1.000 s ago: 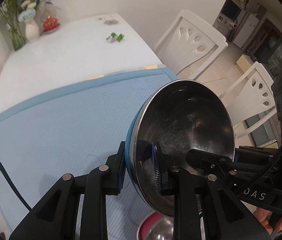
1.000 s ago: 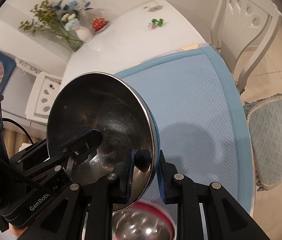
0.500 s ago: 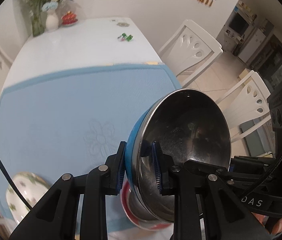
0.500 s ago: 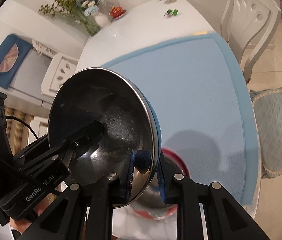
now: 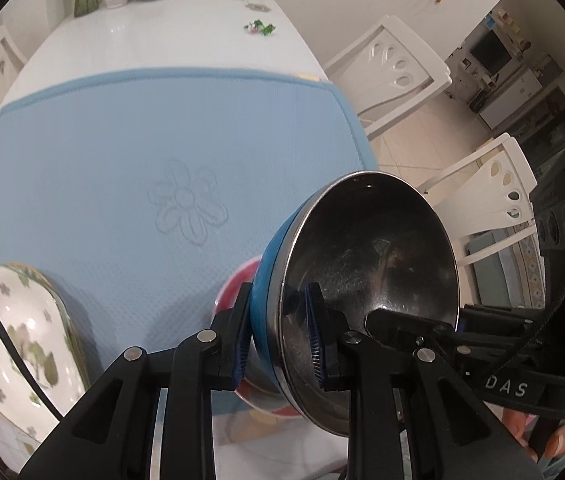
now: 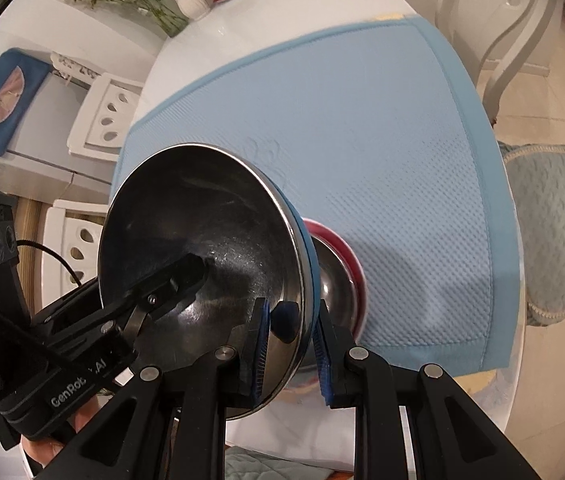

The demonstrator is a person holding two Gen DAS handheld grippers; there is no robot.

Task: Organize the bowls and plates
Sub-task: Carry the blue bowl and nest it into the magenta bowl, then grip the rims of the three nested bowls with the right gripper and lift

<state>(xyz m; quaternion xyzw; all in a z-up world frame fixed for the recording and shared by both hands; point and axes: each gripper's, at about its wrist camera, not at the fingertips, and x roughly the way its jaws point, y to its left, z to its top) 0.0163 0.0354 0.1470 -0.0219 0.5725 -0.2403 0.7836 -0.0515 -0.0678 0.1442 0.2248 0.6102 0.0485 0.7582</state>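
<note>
Left gripper (image 5: 280, 336) and right gripper (image 6: 290, 354) both pinch the rim of one bowl (image 5: 366, 284), each nearly closed, one pad inside on bare steel and one outside on the blue shell. The bowl hangs tilted on edge between them, clear of the mat (image 5: 130, 160), its mouth turned toward the right gripper's side. Right below it, at about 6 o'clock on the mat and near the table's front edge, sits a red bowl (image 6: 342, 256), mostly hidden behind the held one.

The step in hand looks like nesting the blue-skinned bowl into the red one. To do it well, I'd bring the rim level first, centre it over the red bowl, then lower with both hands at one pace so neither pad slips on the thin rim. Let go only once the weight has settled; releasing one side early would let it swing and clatter.

Both bowls are polished steel inside, slick and mirror-dark, with a rolled lip and a smooth coloured skin outside, so the ribbed blue pads have little to bite on. The mat is light blue, woven in a fine waffle grain with a stitched flower at its centre, soft enough to damp a bump. At 8 o'clock in the left view a white dish (image 5: 18, 344) with green leaf prints lies by the mat's edge, glazed and shallow
</note>
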